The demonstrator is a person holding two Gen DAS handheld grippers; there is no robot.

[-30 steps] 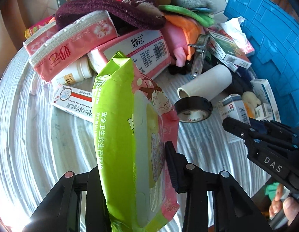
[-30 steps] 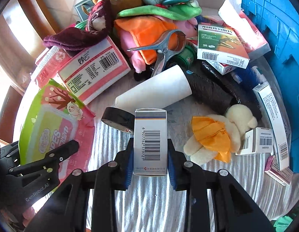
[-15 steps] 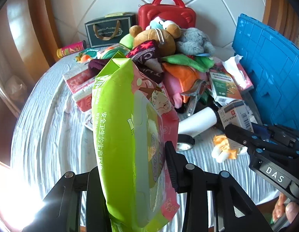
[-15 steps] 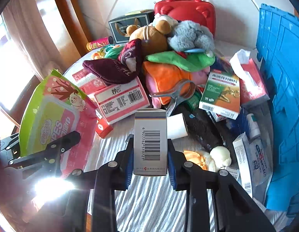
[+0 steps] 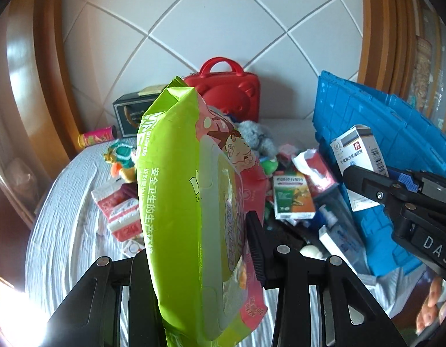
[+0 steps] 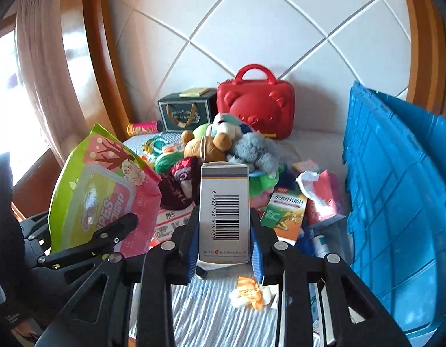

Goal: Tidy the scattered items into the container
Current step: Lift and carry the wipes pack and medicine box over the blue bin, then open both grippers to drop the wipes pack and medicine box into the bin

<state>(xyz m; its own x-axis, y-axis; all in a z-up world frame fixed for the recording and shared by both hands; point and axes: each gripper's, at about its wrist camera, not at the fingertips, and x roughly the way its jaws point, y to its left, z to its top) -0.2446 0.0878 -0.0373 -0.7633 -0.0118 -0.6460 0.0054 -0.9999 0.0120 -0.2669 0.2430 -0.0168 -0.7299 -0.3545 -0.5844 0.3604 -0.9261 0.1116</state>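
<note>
My left gripper [image 5: 198, 248] is shut on a green and pink pack of wet wipes [image 5: 191, 202], held upright high above the table; the pack also shows in the right wrist view [image 6: 104, 193]. My right gripper [image 6: 224, 231] is shut on a white medicine box with a barcode [image 6: 224, 211], also raised; this box shows in the left wrist view [image 5: 358, 156] beside the blue crate. The blue plastic crate [image 6: 396, 202] stands at the right, also in the left wrist view [image 5: 376, 133]. Scattered items lie on the white striped tablecloth [image 6: 211, 312].
A pile of plush toys [image 6: 223, 144], a red bear case [image 6: 254, 101], a dark gift box [image 6: 185, 112], a green medicine box [image 6: 283, 214], tissue packs [image 5: 119, 211] and a small orange and white plush [image 6: 249, 292] lie on the table. A tiled wall is behind.
Both grippers have risen well above the table with their loads; the views tilted up from the clutter toward the wall and the blue crate.
</note>
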